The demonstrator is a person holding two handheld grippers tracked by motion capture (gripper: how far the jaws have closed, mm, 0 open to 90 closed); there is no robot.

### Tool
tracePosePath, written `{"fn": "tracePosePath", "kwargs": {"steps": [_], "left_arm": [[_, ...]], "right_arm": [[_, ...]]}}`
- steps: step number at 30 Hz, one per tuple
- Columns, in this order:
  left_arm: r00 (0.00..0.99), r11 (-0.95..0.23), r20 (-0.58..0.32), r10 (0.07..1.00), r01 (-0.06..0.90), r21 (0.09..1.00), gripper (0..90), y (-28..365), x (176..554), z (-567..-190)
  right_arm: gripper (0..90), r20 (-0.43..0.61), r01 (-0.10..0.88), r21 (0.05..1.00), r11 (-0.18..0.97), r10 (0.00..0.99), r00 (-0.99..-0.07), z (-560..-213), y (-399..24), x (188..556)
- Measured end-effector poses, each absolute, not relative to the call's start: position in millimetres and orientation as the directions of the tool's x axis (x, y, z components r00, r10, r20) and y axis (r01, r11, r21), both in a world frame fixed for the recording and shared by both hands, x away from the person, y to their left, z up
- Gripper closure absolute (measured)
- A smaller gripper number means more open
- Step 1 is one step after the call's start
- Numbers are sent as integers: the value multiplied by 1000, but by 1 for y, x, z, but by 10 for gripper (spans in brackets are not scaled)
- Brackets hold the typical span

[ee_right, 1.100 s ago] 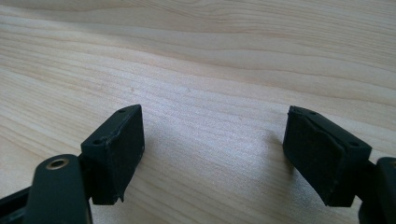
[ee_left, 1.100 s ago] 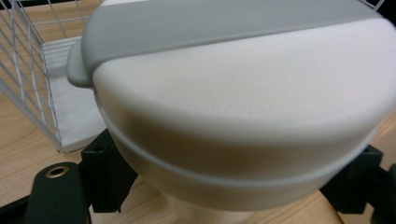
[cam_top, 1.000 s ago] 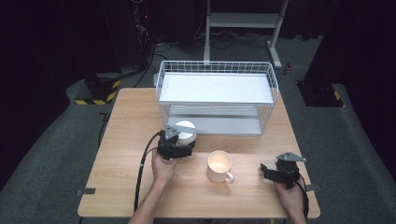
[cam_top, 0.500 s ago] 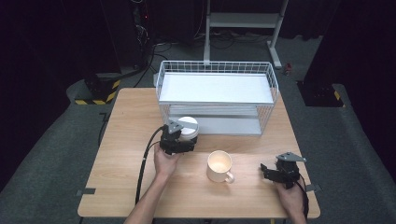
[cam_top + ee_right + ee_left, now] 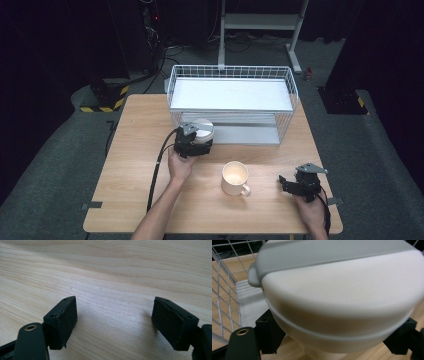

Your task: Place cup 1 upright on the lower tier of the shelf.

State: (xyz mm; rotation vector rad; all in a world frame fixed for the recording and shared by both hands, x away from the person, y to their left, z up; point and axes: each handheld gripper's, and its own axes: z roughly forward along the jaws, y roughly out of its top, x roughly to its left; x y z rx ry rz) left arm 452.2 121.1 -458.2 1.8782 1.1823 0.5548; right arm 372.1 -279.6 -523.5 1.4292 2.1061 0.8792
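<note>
Left tongs (image 5: pixel 196 141) clamp a lidded white bowl (image 5: pixel 342 305); right tongs (image 5: pixel 113 322) gape wide, empty

I see a wooden table (image 5: pixel 130 200), wire basket (image 5: pixel 232 75) at its back, mug (image 5: pixel 235 178) near front, metal stand (image 5: pixel 260 20) behind

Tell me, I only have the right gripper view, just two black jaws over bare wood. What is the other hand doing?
Observer: The left gripper is shut on a lidded white bowl, its jaws pressing the bowl's sides.
Operator: Where is that bowl?
Observer: At the front of the white wire rack, by the rack's lower shelf at its left end.
Operator: Anything near my gripper?
Observer: A cream mug stands upright on the table, between the two hands, handle toward the person. Your right gripper is open and apart from it.
</note>
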Motion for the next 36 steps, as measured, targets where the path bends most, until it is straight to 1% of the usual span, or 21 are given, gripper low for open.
{"fn": "tracePosePath", "kwargs": {"steps": [7,8,12,13,16,19,29,30,31,33,36], "left_arm": [[433,-209,-55,900,538,817,193,123,463,-468],[426,-197,-66,902,543,816,192,123,463,-469],[419,-193,-59,906,534,823,192,126,465,-470],[414,-178,-75,907,539,823,193,126,466,-470],[406,-186,-62,912,543,819,193,128,468,-470],[409,-208,-38,912,539,816,193,127,472,-468],[398,-190,-54,916,547,815,192,124,480,-472],[398,-205,-35,917,544,814,193,125,481,-473],[398,-205,-35,917,544,814,193,125,481,-473],[395,-186,-54,917,546,817,192,125,482,-474],[397,-188,-53,916,543,819,192,125,483,-474]], "right_arm": [[209,-10,647,716,262,931,-365,-524,-280,372],[209,-11,647,716,263,930,-366,-524,-280,372],[209,-10,648,716,262,931,-365,-524,-280,372],[209,-10,648,716,262,931,-365,-524,-280,372],[209,-9,648,715,261,931,-365,-523,-280,372],[209,-10,648,716,262,931,-365,-524,-280,372],[209,-10,649,714,262,931,-365,-523,-280,372],[208,-10,647,716,261,931,-365,-524,-280,372],[208,-10,647,716,261,931,-365,-524,-280,372],[209,-13,646,716,266,930,-368,-524,-280,372],[208,-12,646,716,265,930,-367,-524,-280,372]]}}
